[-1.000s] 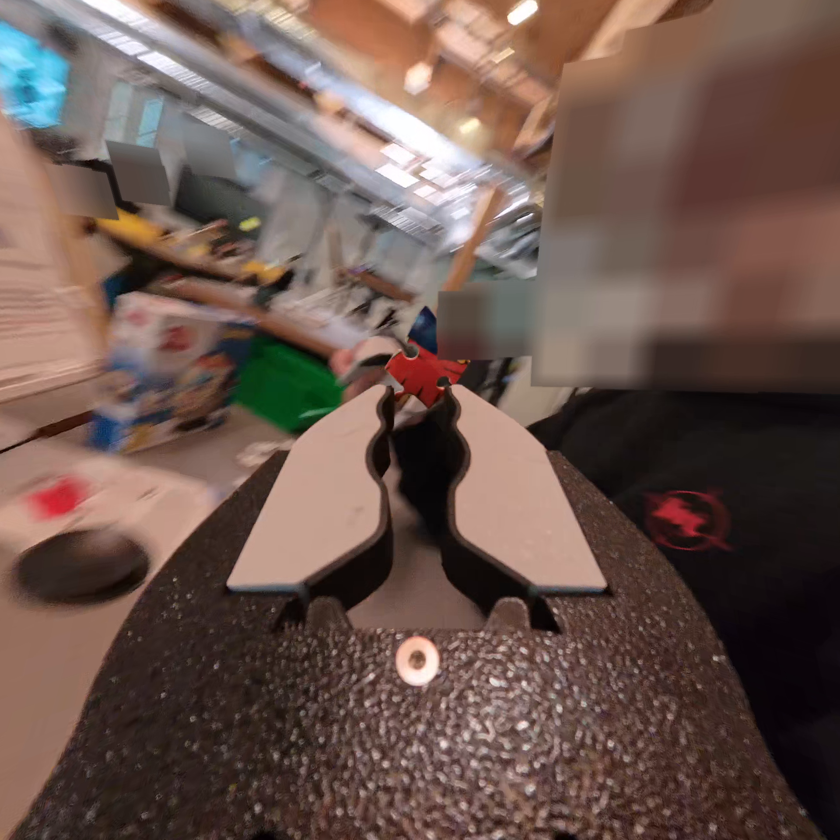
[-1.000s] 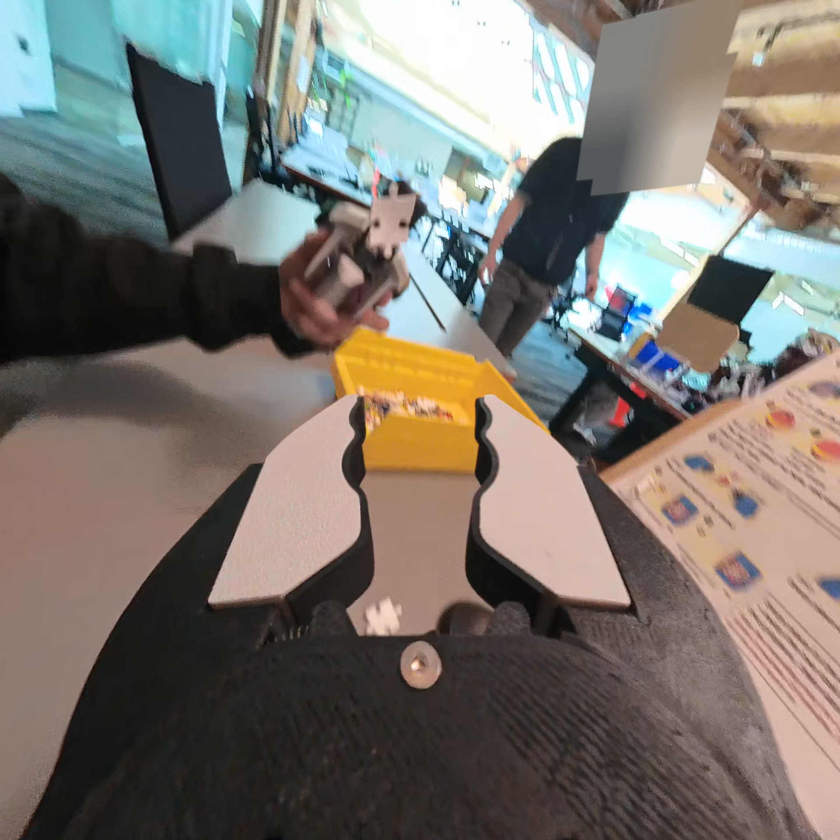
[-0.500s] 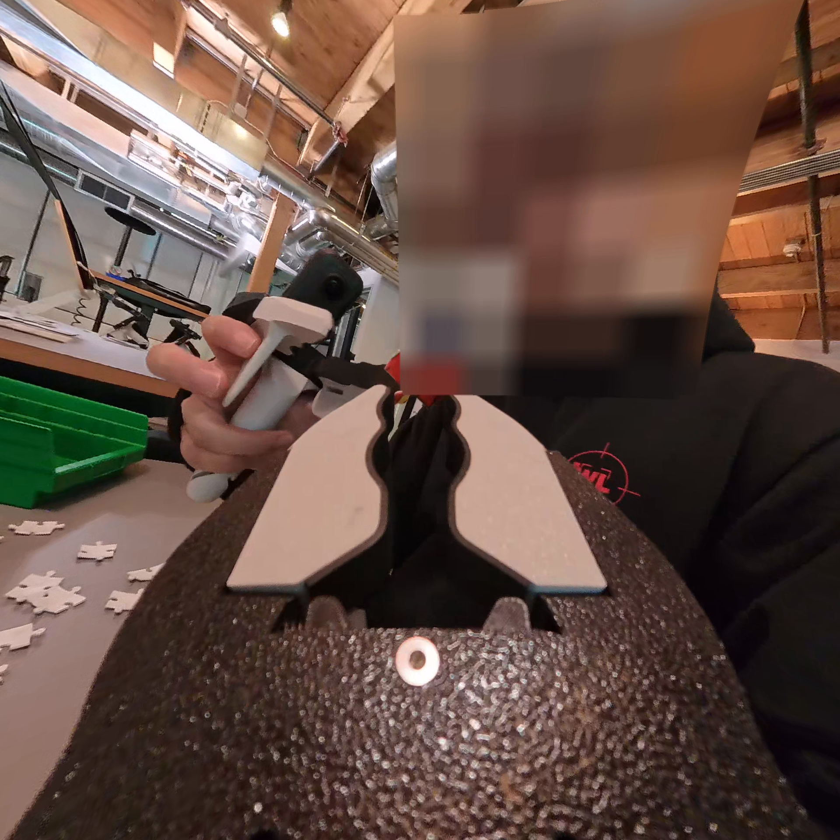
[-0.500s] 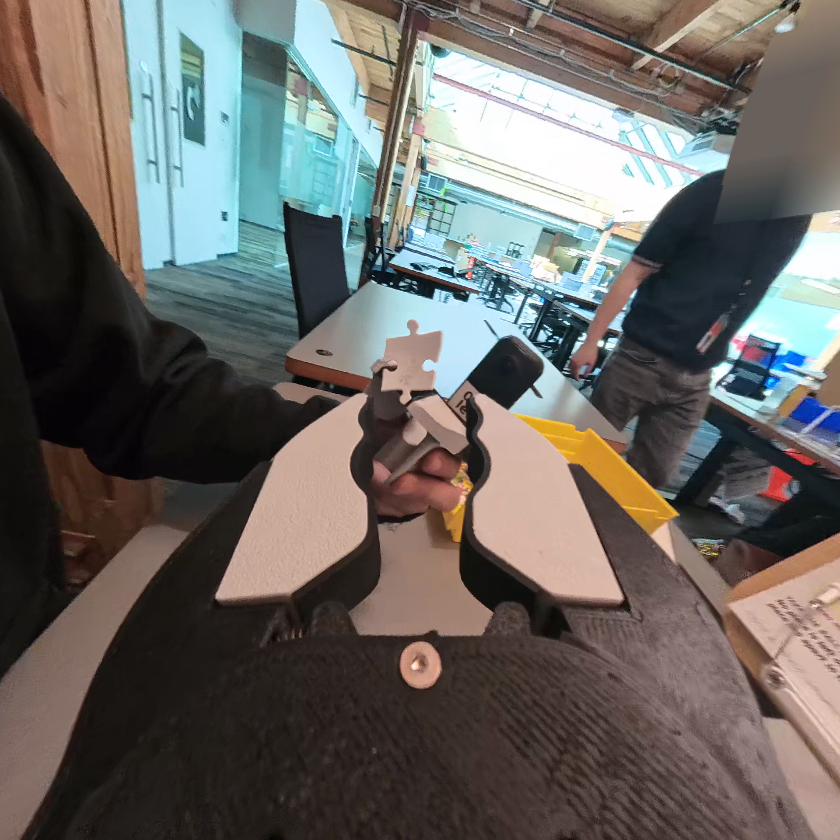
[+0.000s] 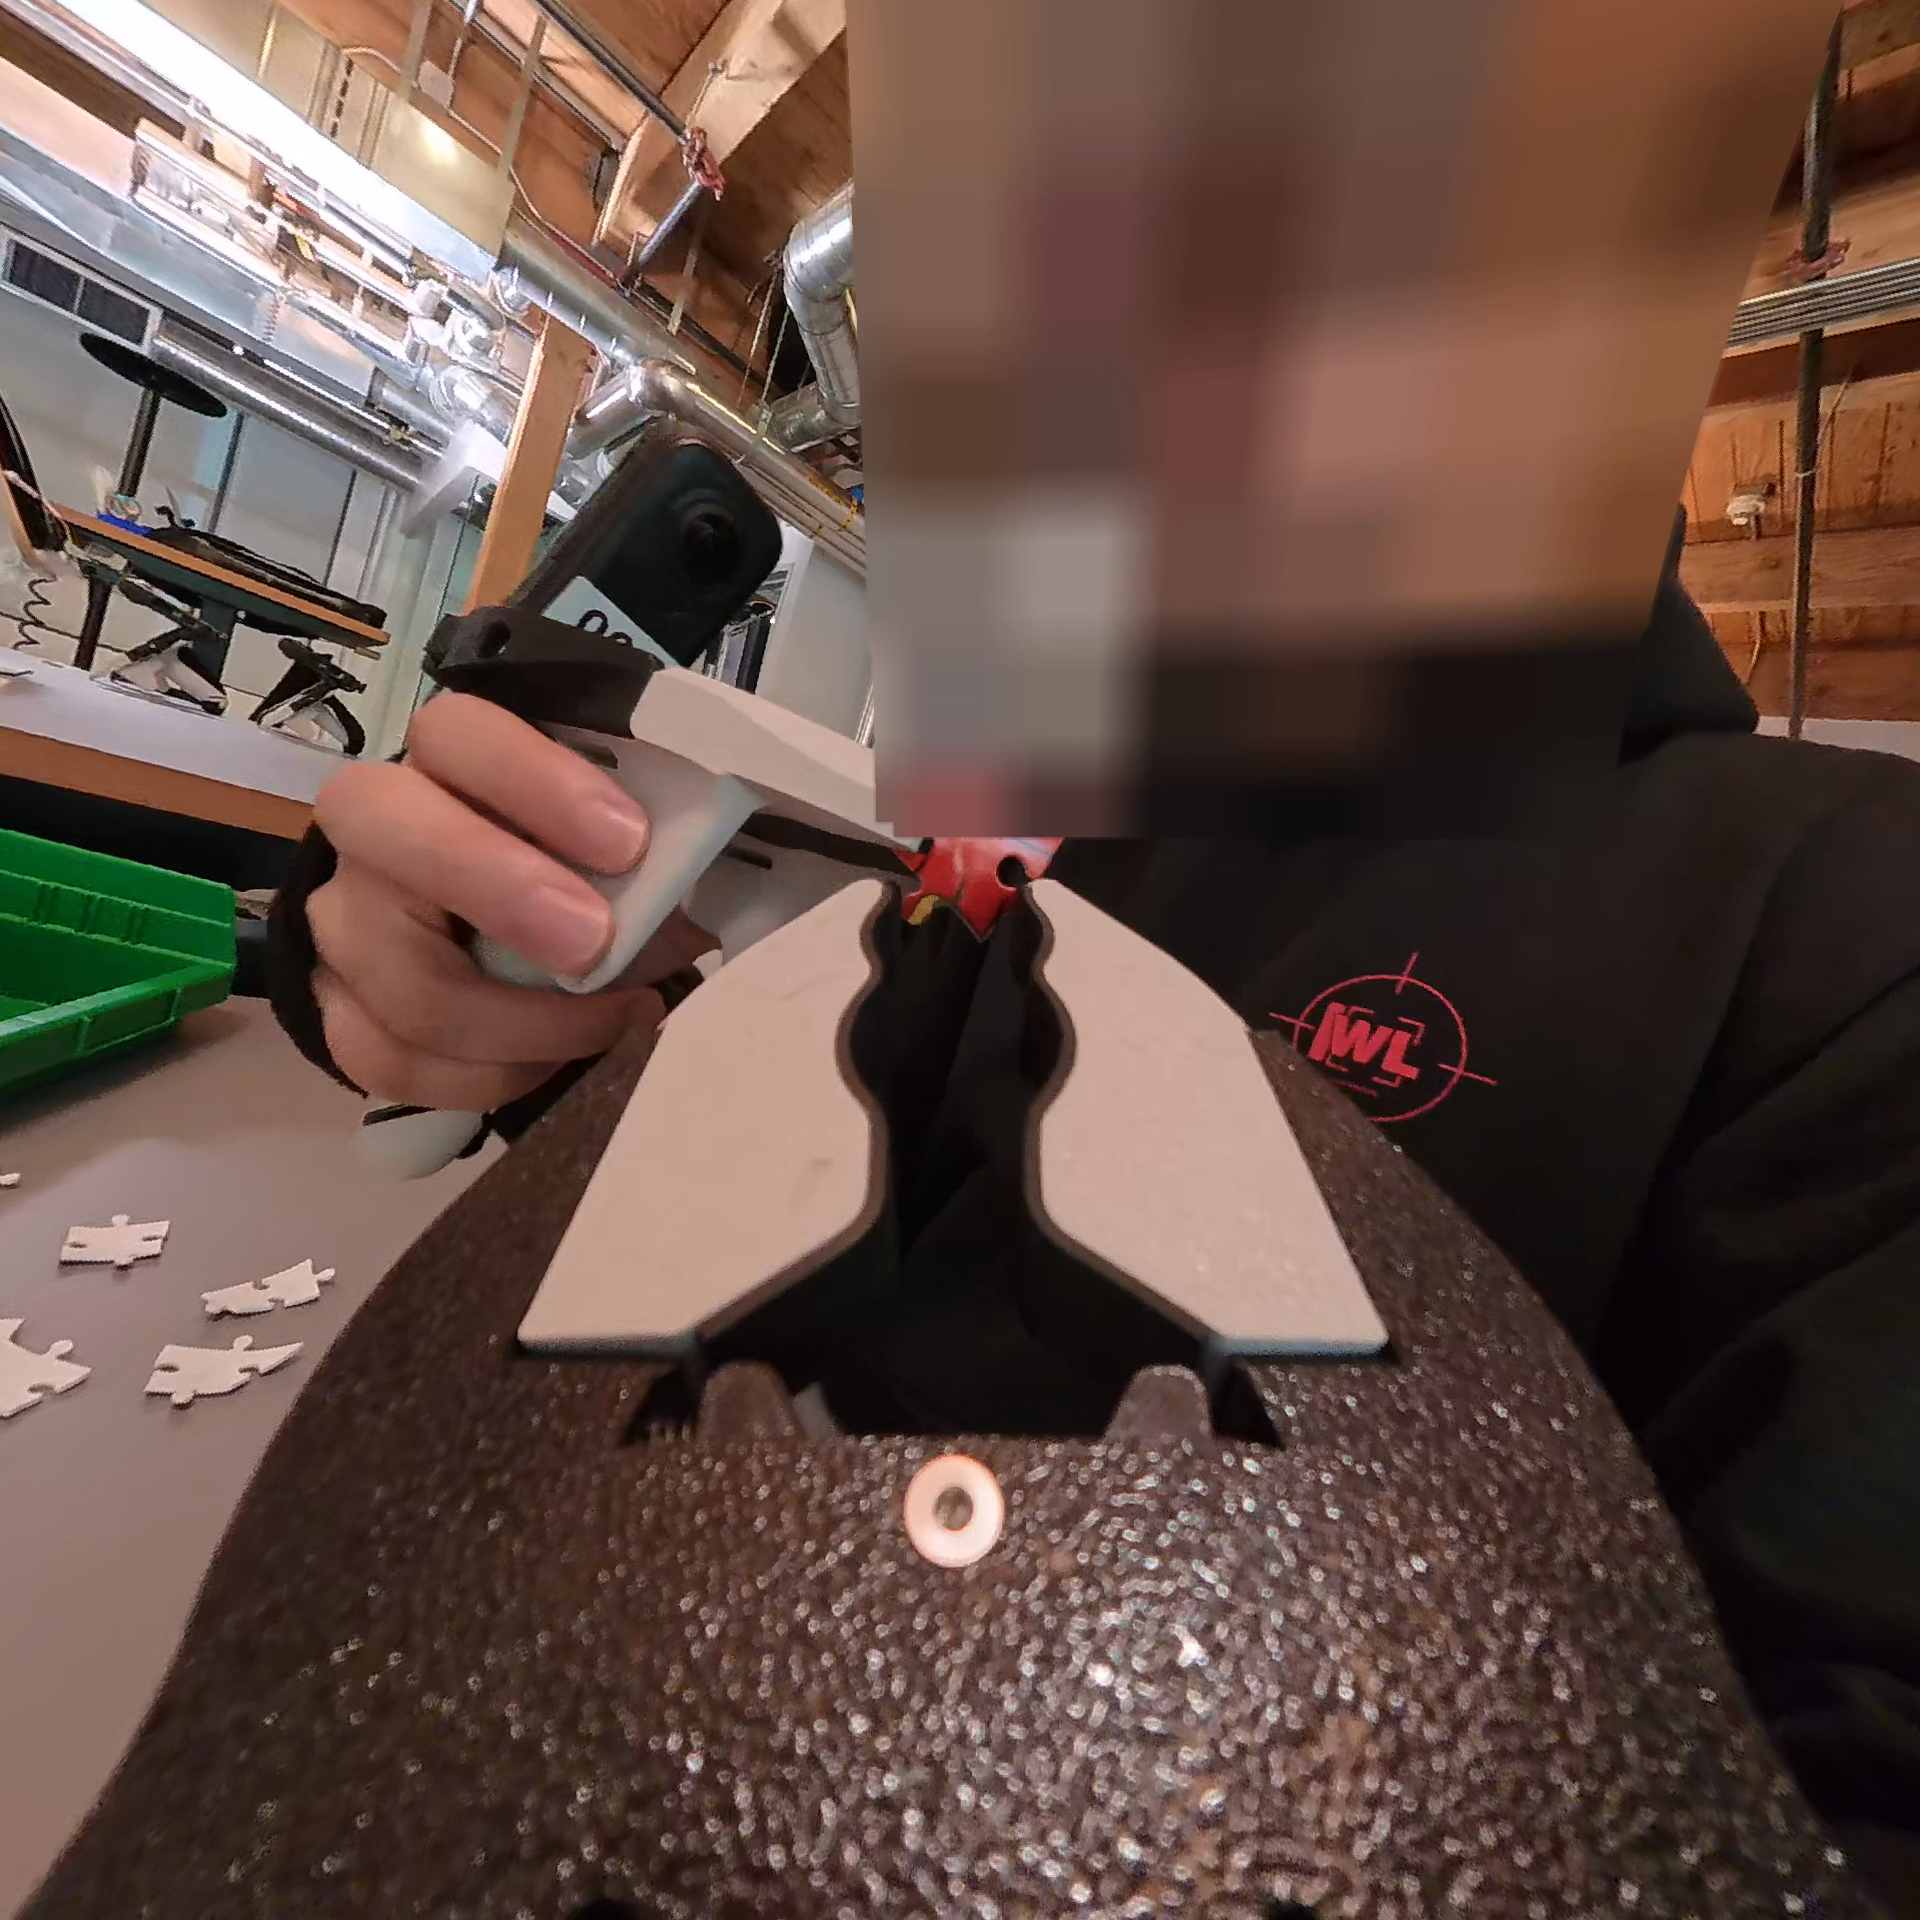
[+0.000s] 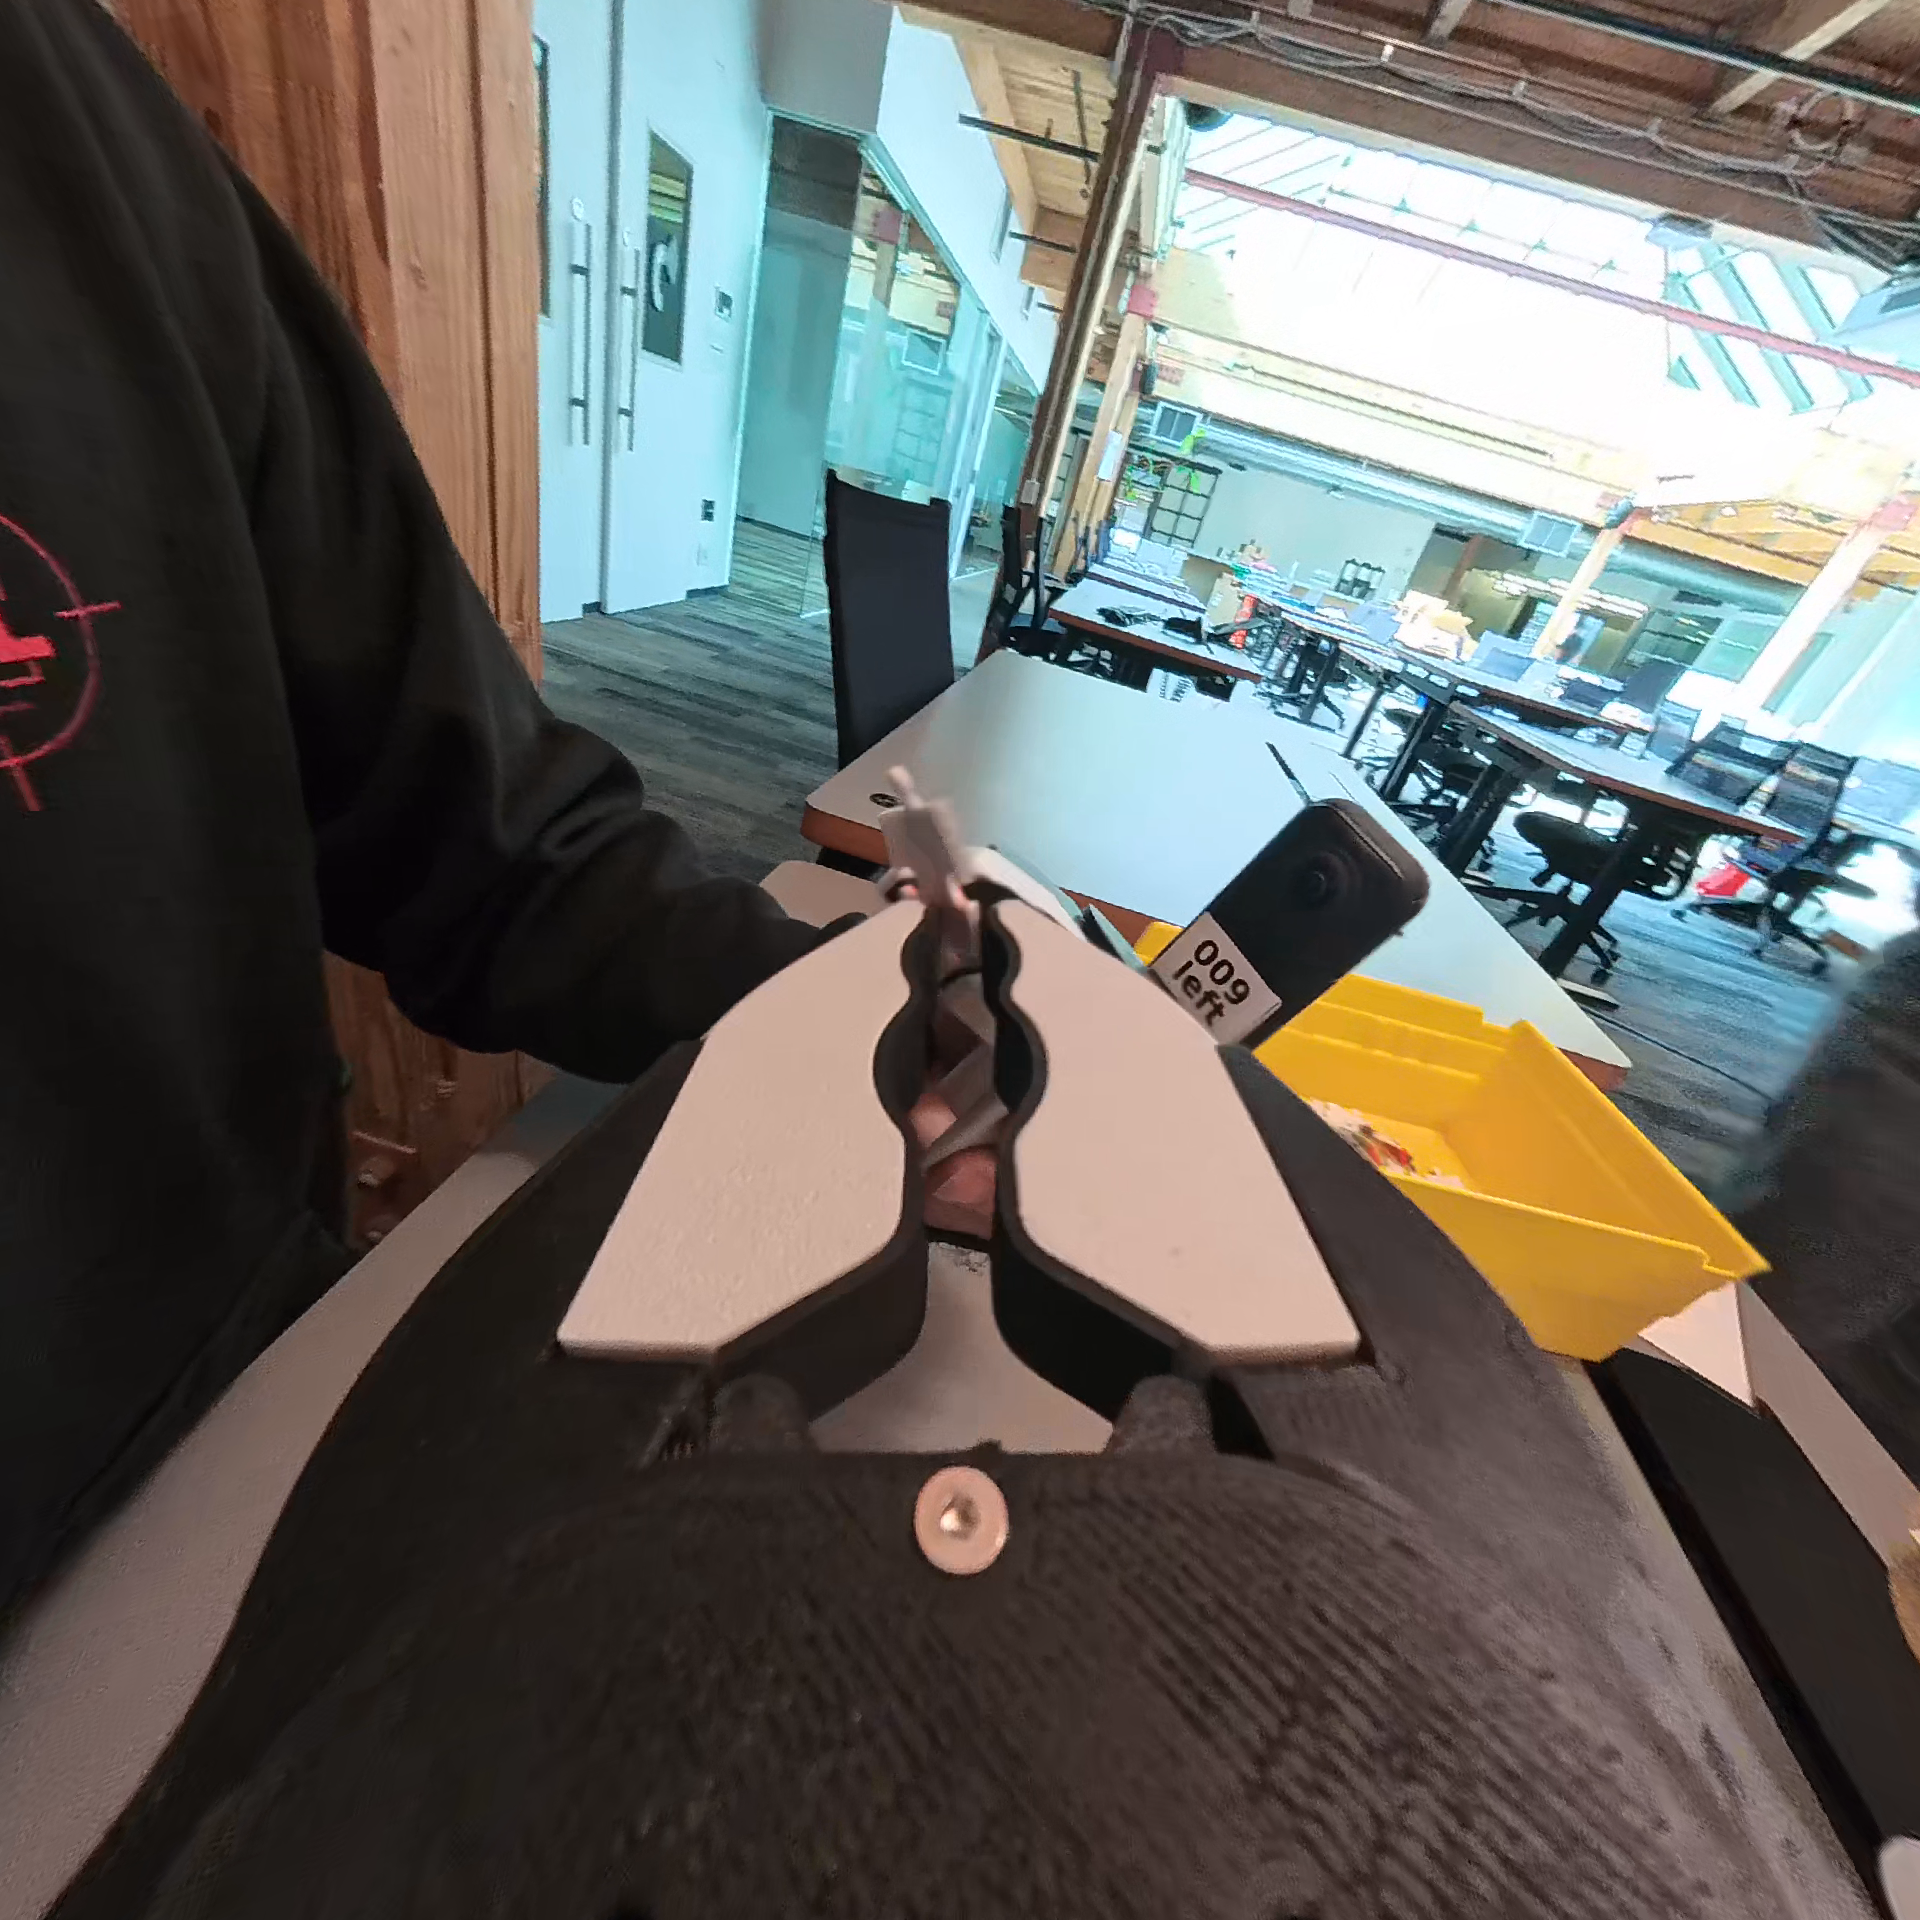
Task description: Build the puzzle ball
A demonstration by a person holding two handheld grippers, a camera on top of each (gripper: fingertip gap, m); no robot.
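left wrist view looks up along the left tool, whose two fingers are pinched on a red puzzle piece at their tips. just beyond it the right tool comes in from the left side, held by a bare hand with a black camera on top; its finger tip touches the red piece's left edge, but a mosaic patch covers the rest, so whether that tool grips anything cannot be told from here. behind stands a person in a black hooded top with a red emblem. on the grey counter, toward its left edge, lie white puzzle pieces face down, well apart from the tools, and a green bin sits farther back.

right wrist view shows what the other hides: the right tool is nearly closed, its tips on either side of the piece, which appears here edge-on and pale. through the gap between the fingers part of the left tool's handle and the hand holding it show. that tool's black camera rises beside the right finger and hides part of a yellow bin with small coloured pieces inside, set near the counter's far edge. a black sleeve crosses on the left.
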